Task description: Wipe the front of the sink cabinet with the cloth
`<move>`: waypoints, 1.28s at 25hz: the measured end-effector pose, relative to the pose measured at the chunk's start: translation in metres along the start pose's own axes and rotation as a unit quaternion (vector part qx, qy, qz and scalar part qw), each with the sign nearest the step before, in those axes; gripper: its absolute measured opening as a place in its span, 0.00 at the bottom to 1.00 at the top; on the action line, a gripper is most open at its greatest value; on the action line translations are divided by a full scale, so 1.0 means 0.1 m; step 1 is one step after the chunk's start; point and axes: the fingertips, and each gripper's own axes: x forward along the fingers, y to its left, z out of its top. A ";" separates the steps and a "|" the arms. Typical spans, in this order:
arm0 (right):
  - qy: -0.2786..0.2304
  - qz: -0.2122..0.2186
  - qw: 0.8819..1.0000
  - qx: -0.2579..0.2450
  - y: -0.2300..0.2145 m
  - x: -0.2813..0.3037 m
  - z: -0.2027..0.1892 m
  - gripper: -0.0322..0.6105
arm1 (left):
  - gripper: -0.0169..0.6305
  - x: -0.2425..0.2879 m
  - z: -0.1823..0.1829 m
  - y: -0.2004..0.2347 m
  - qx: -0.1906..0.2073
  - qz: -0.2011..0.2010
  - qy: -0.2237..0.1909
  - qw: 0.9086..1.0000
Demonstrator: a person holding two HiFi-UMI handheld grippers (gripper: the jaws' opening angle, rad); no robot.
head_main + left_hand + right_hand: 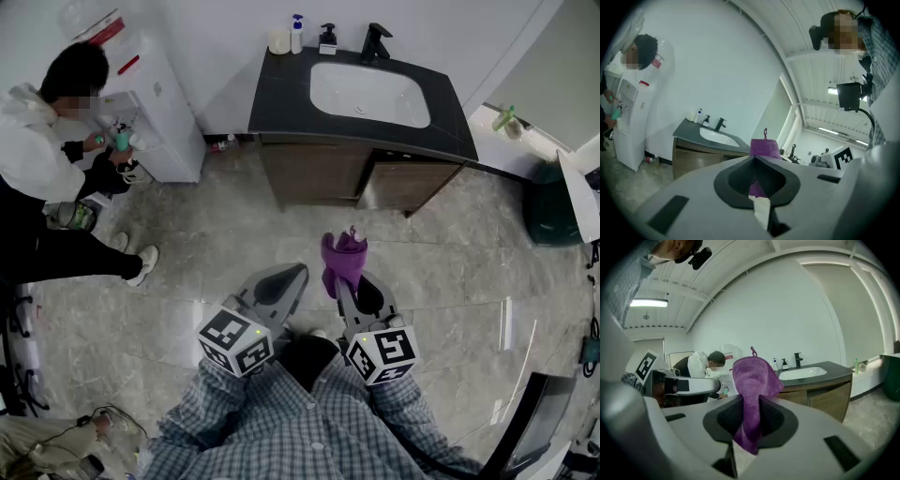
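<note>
My right gripper (pixel 749 405) clamps the purple cloth (pixel 753 377); my left gripper (pixel 756 160) is closed, empty. Both hang over the grey tiled floor (pixel 216 234), well short of the sink cabinet (pixel 319 172).

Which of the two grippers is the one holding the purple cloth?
The right gripper: its jaws are shut on the purple cloth, which sticks up between them. The left gripper has its jaws together with nothing held.

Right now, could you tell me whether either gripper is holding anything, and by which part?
The right gripper holds the purple cloth, its fingers pinching the lower part; the looped end stands free above. The left gripper holds nothing.
</note>
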 end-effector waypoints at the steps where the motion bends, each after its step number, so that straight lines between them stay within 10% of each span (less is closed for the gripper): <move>1: 0.001 0.001 1.000 0.000 0.00 -0.01 -0.01 0.16 | 0.04 0.00 0.00 -0.01 0.000 0.000 0.000 1.000; 32: 0.007 0.016 1.000 0.014 -0.32 -0.31 -0.06 0.16 | 0.04 -0.04 -0.06 -0.15 -0.001 0.064 -0.022 0.998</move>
